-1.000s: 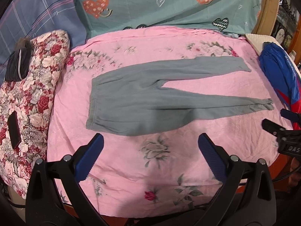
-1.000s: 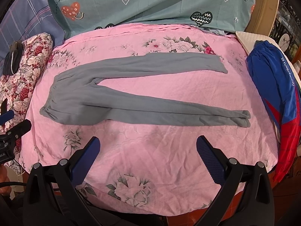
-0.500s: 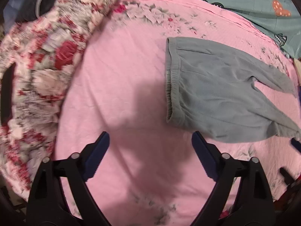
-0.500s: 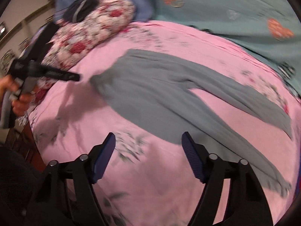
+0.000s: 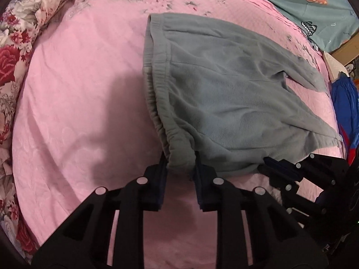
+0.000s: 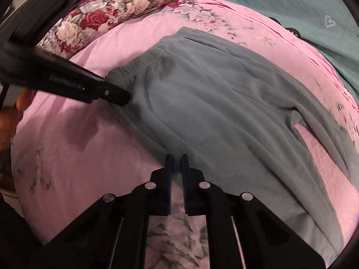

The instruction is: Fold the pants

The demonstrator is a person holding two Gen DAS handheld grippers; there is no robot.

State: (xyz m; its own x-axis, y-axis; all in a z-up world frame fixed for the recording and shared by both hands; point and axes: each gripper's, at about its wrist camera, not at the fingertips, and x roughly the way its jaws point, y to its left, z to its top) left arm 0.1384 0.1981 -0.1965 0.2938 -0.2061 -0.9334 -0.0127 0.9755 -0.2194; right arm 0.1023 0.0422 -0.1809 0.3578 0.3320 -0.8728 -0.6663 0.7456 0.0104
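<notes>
Grey fleece pants (image 5: 224, 94) lie flat on a pink floral bedsheet (image 5: 78, 89), waistband to the left and legs running off to the right. My left gripper (image 5: 179, 160) is closing, and its blue pads press the near corner of the waistband bunched between them. In the right wrist view, my right gripper (image 6: 176, 157) is shut on the near edge of the pants (image 6: 224, 103), a little way down from the waistband. The left gripper (image 6: 125, 96) shows there at the waistband corner, held by a person's hand (image 6: 9, 116). The right gripper (image 5: 267, 161) also shows in the left wrist view.
A red and white floral quilt (image 5: 13, 44) is bunched along the bed's left side. A teal blanket with hearts (image 5: 314, 11) lies at the far end. A blue and red garment (image 5: 345, 112) sits at the right edge of the bed.
Both grippers came down from above the bed to the pants' near edge. Their jaws, wide open before, have closed onto the fabric at the waistband corner and the side edge.
</notes>
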